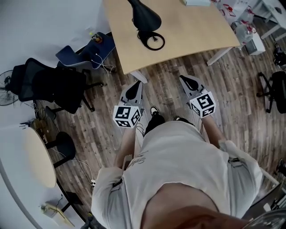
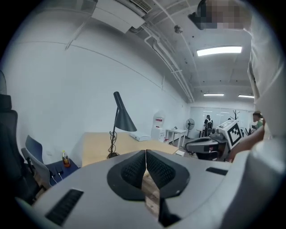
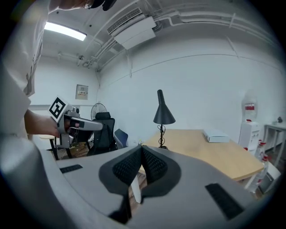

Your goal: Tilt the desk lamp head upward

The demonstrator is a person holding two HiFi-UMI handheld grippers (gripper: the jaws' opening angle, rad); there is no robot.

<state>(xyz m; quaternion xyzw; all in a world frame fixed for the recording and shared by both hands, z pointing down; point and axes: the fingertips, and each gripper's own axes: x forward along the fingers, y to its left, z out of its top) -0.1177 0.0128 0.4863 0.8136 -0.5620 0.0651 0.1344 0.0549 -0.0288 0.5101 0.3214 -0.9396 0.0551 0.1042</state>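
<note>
A black desk lamp (image 1: pixel 145 17) with a cone head stands on a light wooden desk (image 1: pixel 187 27), its ring base (image 1: pixel 154 41) near the desk's front edge. The head points down on a straight stem, as the left gripper view (image 2: pixel 124 120) and right gripper view (image 3: pixel 163 115) both show. My left gripper (image 1: pixel 135 86) and right gripper (image 1: pixel 187 80) hang side by side over the floor, short of the desk and apart from the lamp. Each is shut with nothing between its pads, in the left gripper view (image 2: pixel 145 155) and the right gripper view (image 3: pixel 141 150).
A black office chair (image 1: pixel 52 85) and a blue chair (image 1: pixel 86 54) stand left of the desk. A round table (image 1: pixel 39 156) is at the lower left, another chair (image 1: pixel 276 91) at the right. A white box (image 1: pixel 197 2) lies on the desk's far side.
</note>
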